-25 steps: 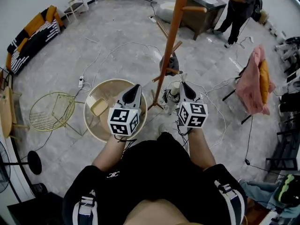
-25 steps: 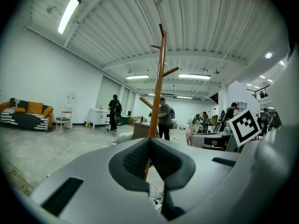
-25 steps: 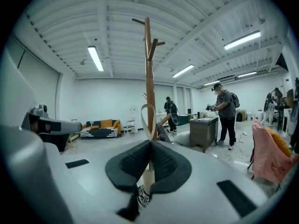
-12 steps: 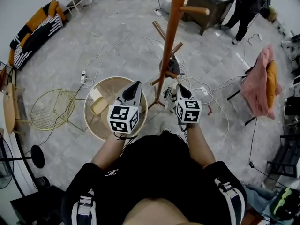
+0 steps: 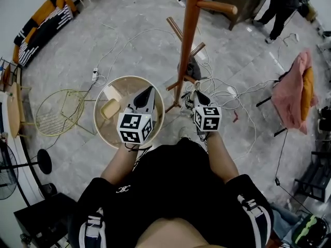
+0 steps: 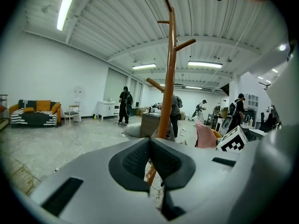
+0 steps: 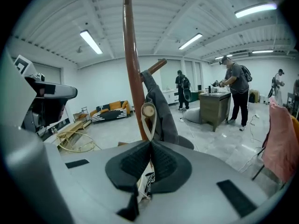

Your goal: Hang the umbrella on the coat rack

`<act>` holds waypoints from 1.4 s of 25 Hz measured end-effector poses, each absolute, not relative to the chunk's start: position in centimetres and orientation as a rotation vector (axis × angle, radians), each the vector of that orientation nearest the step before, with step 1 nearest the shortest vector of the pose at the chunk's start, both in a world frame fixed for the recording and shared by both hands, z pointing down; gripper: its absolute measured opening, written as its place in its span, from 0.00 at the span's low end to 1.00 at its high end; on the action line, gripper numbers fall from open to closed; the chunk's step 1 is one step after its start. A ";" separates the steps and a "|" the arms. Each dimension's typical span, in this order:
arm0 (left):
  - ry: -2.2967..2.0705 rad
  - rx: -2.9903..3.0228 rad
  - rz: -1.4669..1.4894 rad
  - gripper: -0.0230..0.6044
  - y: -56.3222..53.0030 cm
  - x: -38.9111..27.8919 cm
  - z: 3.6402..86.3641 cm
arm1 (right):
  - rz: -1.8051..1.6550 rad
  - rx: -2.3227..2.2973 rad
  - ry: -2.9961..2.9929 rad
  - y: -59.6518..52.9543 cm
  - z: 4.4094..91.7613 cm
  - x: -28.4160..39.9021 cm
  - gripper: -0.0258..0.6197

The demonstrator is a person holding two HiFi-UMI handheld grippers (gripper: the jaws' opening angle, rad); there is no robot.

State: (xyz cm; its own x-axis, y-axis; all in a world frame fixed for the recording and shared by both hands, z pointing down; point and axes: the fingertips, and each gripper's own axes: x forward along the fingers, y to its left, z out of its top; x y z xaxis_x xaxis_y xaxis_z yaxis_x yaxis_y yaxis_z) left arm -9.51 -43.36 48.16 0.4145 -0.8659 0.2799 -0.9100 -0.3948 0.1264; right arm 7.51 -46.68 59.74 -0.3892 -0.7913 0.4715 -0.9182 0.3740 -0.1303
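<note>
The coat rack is an orange-brown wooden pole with slanted pegs, right in front of me. A folded grey umbrella hangs against the pole from a low peg. In the right gripper view the umbrella shows a pale strap loop that narrows down into the jaws' seam. My right gripper is shut on that strap, just below the umbrella. My left gripper is shut and holds nothing, left of the pole and over the round table.
A round wicker table with a yellow block stands at the left, and a yellow wire chair beyond it. Shoes and white cables lie at the rack's foot. At the right, pink cloth hangs on a stand. People stand far back.
The head view has shifted, so the rack now sits lower and nearer. My right gripper has moved a little left, closer to the pole. The left gripper has barely moved.
</note>
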 end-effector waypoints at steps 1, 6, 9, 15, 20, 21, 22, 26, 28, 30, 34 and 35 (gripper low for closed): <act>-1.557 2.407 0.250 0.07 -43.5 -9.5 48.3 | 0.541 1.485 -2.313 -46.8 60.0 7.3 0.07; -1.584 2.382 0.265 0.07 -44.1 -9.6 49.1 | 0.550 1.429 -2.326 -47.8 61.3 6.7 0.07; -1.604 2.370 0.271 0.07 -44.3 -9.9 49.3 | 0.555 1.404 -2.333 -48.2 62.1 6.2 0.07; -1.634 2.351 0.266 0.06 -44.2 -10.8 49.0 | 0.531 1.369 -2.331 -49.4 62.9 5.0 0.07; -1.634 2.352 0.267 0.07 -43.9 -11.2 49.0 | 0.519 1.425 -2.306 -49.8 62.9 5.1 0.10; -1.629 2.354 0.266 0.07 -43.9 -11.1 48.9 | 0.514 1.440 -2.305 -49.7 62.7 5.3 0.11; -1.623 2.358 0.264 0.07 -43.8 -10.9 48.9 | 0.511 1.457 -2.306 -49.5 62.4 5.5 0.11; -1.588 2.388 0.242 0.06 -43.3 -10.4 48.6 | 0.499 1.547 -2.308 -48.4 60.8 6.7 0.08; -1.574 2.401 0.234 0.07 -42.8 -10.4 48.6 | 0.471 1.597 -2.317 -47.4 59.5 7.2 0.07; -1.554 2.416 0.229 0.06 -42.4 -10.1 48.5 | 0.426 1.654 -2.332 -46.5 57.5 7.9 0.07; -1.486 2.476 0.210 0.07 -41.7 -8.9 48.3 | 0.244 1.827 -2.357 -44.2 51.6 9.8 0.07; -1.473 2.488 0.206 0.07 -41.3 -8.7 48.3 | 0.190 1.859 -2.369 -43.4 50.1 10.0 0.06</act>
State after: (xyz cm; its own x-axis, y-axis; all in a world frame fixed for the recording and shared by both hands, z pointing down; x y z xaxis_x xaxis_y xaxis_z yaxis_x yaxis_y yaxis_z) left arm -8.73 -41.30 48.26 0.4813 -0.8423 0.2427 -0.8766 -0.4618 0.1354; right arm 10.02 -43.37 50.09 -0.2361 -0.9560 0.1742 -0.9715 0.2359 -0.0221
